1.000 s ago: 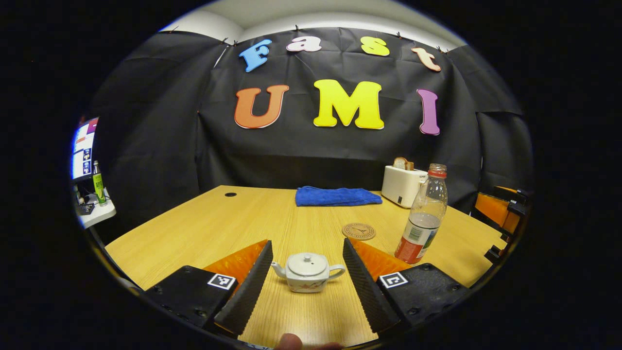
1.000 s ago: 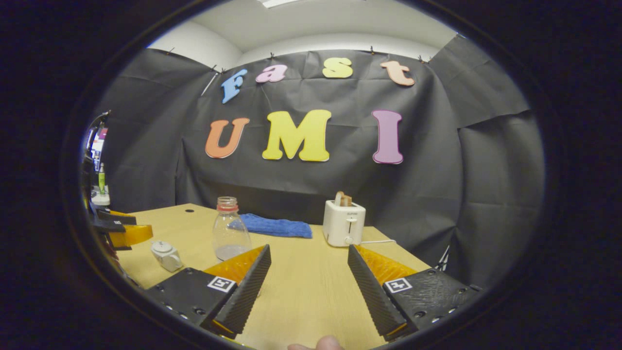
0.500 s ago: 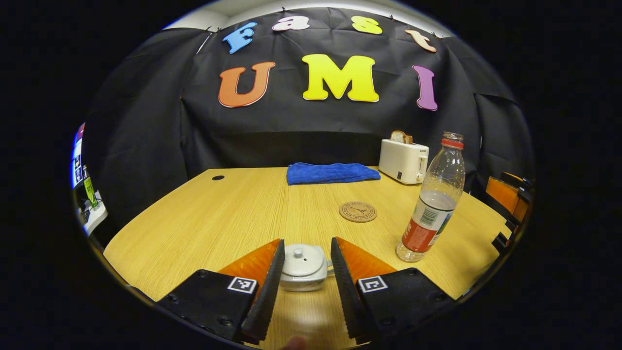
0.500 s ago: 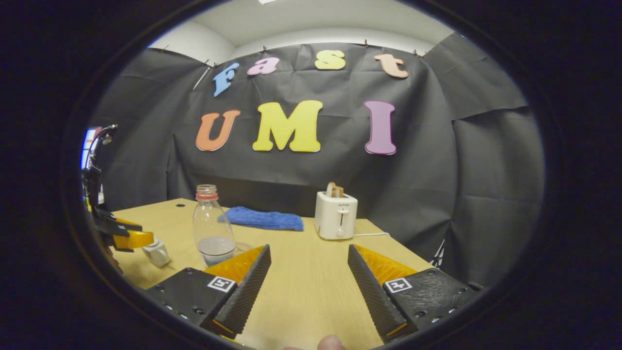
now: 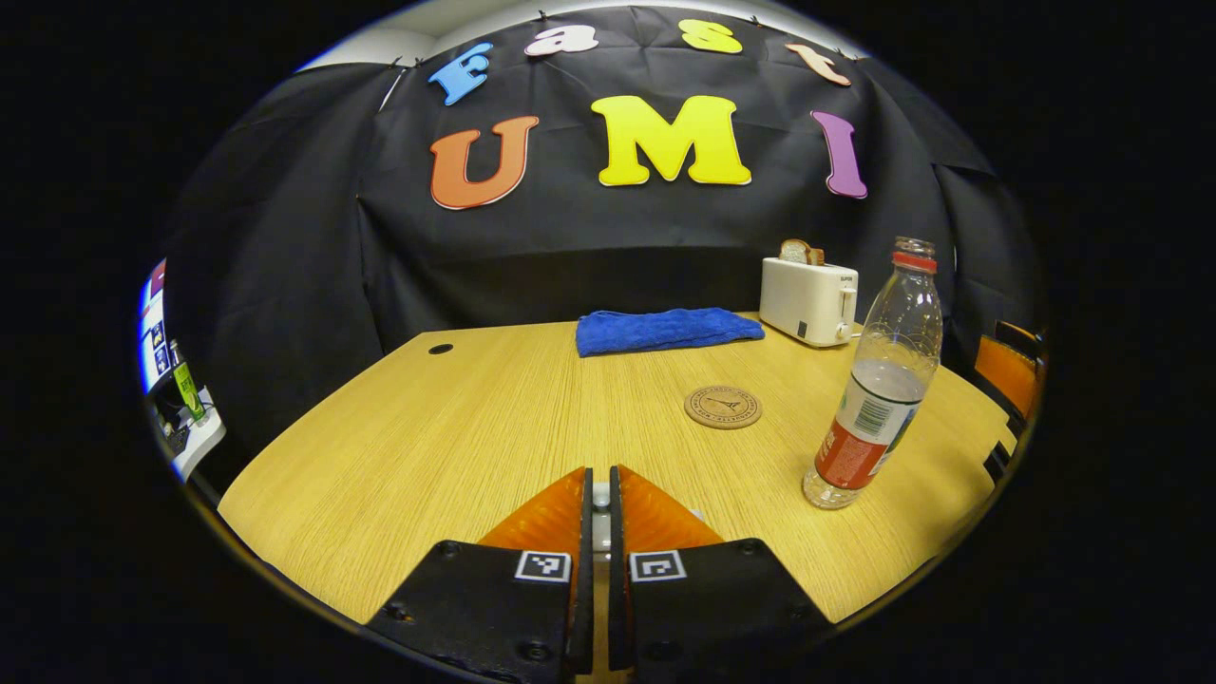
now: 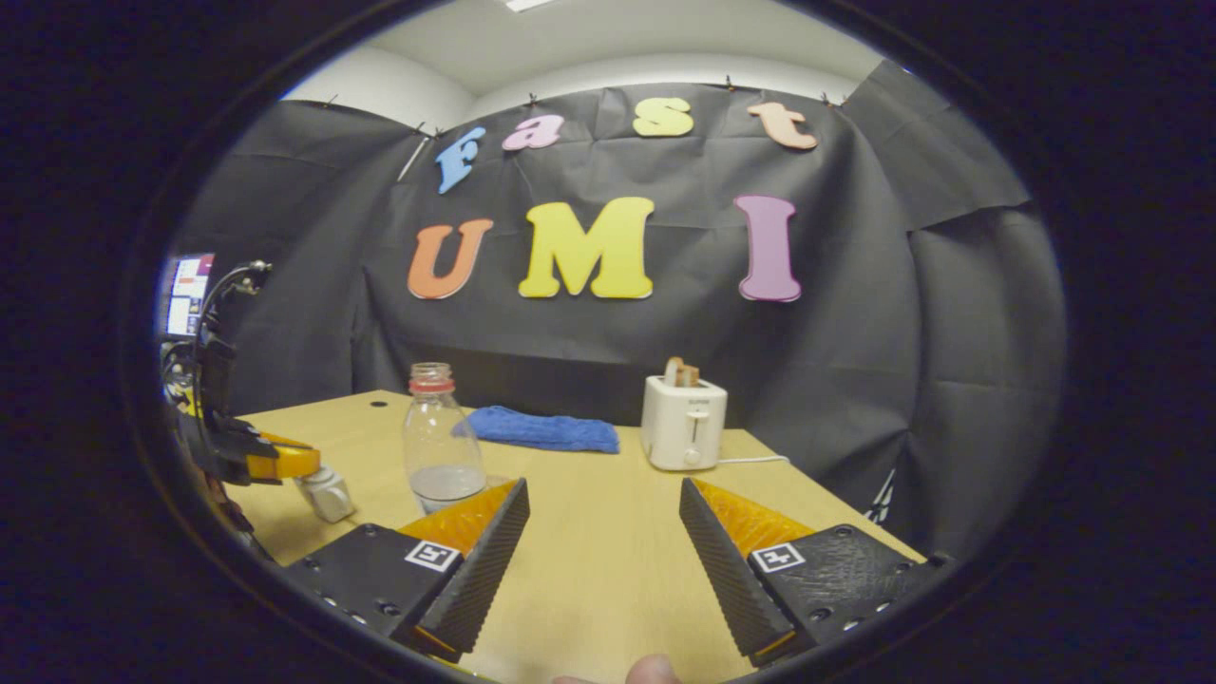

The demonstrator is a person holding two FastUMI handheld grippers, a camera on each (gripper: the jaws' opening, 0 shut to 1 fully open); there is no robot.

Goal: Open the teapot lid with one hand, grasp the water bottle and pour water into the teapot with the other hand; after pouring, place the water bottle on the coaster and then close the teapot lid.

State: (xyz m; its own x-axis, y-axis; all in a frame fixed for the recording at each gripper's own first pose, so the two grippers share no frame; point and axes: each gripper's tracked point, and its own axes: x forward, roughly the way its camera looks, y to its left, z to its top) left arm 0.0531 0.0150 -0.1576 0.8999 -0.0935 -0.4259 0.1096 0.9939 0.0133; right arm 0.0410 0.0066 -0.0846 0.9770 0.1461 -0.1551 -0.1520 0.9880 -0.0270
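pinching the lid knob [image 5: 599,496] in our left gripper [image 5: 599,532], we lift straight up next. our right gripper [image 6: 604,560], gaping wide and empty, has the bottle [image 6: 441,445] ahead to its left.

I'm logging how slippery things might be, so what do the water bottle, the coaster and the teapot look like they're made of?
Water bottle: clear, thin plastic, probably; water shows through and a glossy printed label wraps it.
Coaster: matte brown disc with an engraved-looking design, perhaps wood or cork.
Teapot: white, smooth and slightly glossy, likely glazed ceramic; the left gripper covers its top.
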